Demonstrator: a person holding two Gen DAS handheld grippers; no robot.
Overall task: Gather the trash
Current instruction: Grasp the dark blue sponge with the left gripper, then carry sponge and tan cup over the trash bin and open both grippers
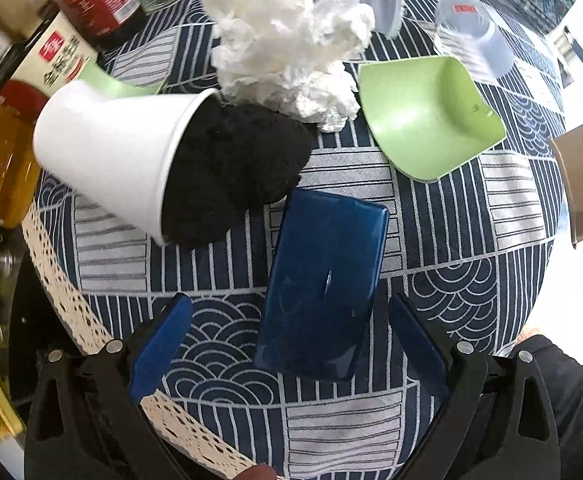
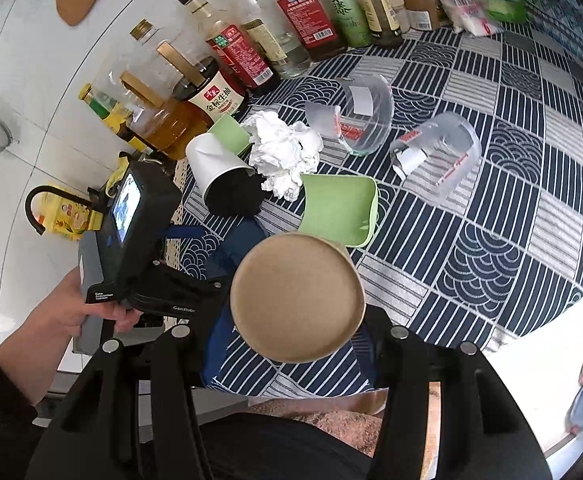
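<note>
The left gripper [image 1: 291,344] hangs open over a blue lid [image 1: 321,280] near the counter's [image 1: 491,240] lace edge, ready to drop and close. The right gripper [image 2: 291,344] clamps a brown paper cup [image 2: 297,298]. Glossy, flat, the lid looks slippery.

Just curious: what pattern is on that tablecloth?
The tablecloth is navy with white patchwork squares of stripes and wave-like arcs; the right wrist view shows it best.

Left gripper [image 1: 291,344] pointing straight down, blue fingers [image 1: 159,344] spread wide at 7 and 5 o'clock, right gripper [image 2: 297,344] tilted downward, jaws clamped on a brown paper cup [image 2: 297,298], person's hand [image 2: 67,312] at 9 o'clock gripping the left handle.
</note>
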